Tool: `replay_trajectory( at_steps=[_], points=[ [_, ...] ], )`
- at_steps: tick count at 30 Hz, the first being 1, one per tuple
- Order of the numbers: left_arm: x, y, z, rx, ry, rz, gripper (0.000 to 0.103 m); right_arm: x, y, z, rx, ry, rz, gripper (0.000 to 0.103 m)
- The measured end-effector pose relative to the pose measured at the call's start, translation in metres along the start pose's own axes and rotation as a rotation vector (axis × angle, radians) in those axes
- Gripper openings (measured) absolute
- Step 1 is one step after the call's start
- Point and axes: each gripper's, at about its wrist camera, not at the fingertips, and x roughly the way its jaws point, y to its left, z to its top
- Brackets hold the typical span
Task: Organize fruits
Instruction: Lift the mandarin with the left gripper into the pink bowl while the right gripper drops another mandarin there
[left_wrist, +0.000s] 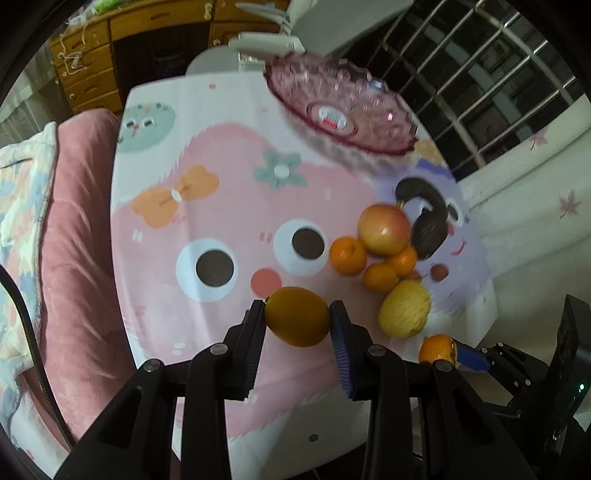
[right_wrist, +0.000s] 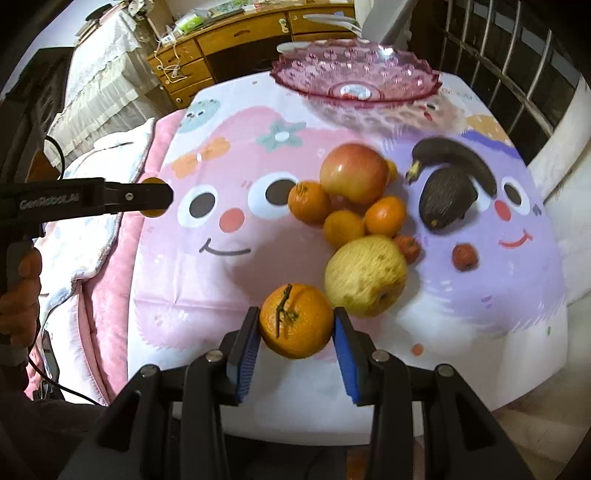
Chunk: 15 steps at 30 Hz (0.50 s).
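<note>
Fruit's mostly piled up mid-worktop (right_wrist: 229, 280): a yellow apple (right_wrist: 365, 277) nearest, then small oranges (right_wrist: 343, 227), a red apple (right_wrist: 352, 173), plus an avocado (right_wrist: 445, 201) and a blackened banana (right_wrist: 456, 157) off to the right. Right gripper (right_wrist: 296, 332) has its jaws clamped on a stemmed orange (right_wrist: 295, 319) at the near edge, and the left gripper (left_wrist: 297, 319) is gripping a darker orange fruit (left_wrist: 297, 315) above the cloth. Pink glass bowl (right_wrist: 356, 79) sits at the far end, past the pile.

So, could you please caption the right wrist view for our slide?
Right gripper grips an orange beside the fruit pile; pink glass bowl waits empty.
</note>
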Motion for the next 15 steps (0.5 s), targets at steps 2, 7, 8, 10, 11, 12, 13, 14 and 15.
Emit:
replay_trajectory(
  at_steps=[2,7,8,10,11,12,13,14,15],
  points=[
    [-0.009,-0.007,0.003,-0.007,-0.025,0.004,0.033,-0.007,-0.006,0.008,-0.019,-0.014,0.011,0.039],
    [-0.027,-0.025,0.015,-0.027,-0.07,0.046,0.033,-0.023,-0.028,0.031,-0.06,-0.055,0.025,0.039],
    [-0.027,-0.028,0.018,-0.034,-0.075,0.051,0.033,-0.026,-0.033,0.038,-0.072,-0.066,0.034,0.039],
    [-0.028,-0.038,0.026,-0.052,-0.087,0.061,0.033,-0.031,-0.041,0.05,-0.093,-0.079,0.041,0.039],
    [-0.028,-0.041,0.03,-0.057,-0.091,0.064,0.033,-0.033,-0.045,0.059,-0.108,-0.087,0.045,0.039],
    [-0.027,-0.046,0.036,-0.063,-0.096,0.066,0.033,-0.035,-0.049,0.067,-0.122,-0.092,0.048,0.039],
    [-0.026,-0.051,0.042,-0.066,-0.102,0.067,0.033,-0.037,-0.054,0.076,-0.137,-0.099,0.051,0.039],
    [-0.025,-0.055,0.046,-0.067,-0.107,0.07,0.033,-0.04,-0.06,0.087,-0.153,-0.108,0.057,0.039],
    [-0.025,-0.059,0.053,-0.072,-0.116,0.077,0.033,-0.041,-0.064,0.093,-0.163,-0.115,0.06,0.039]
  ],
)
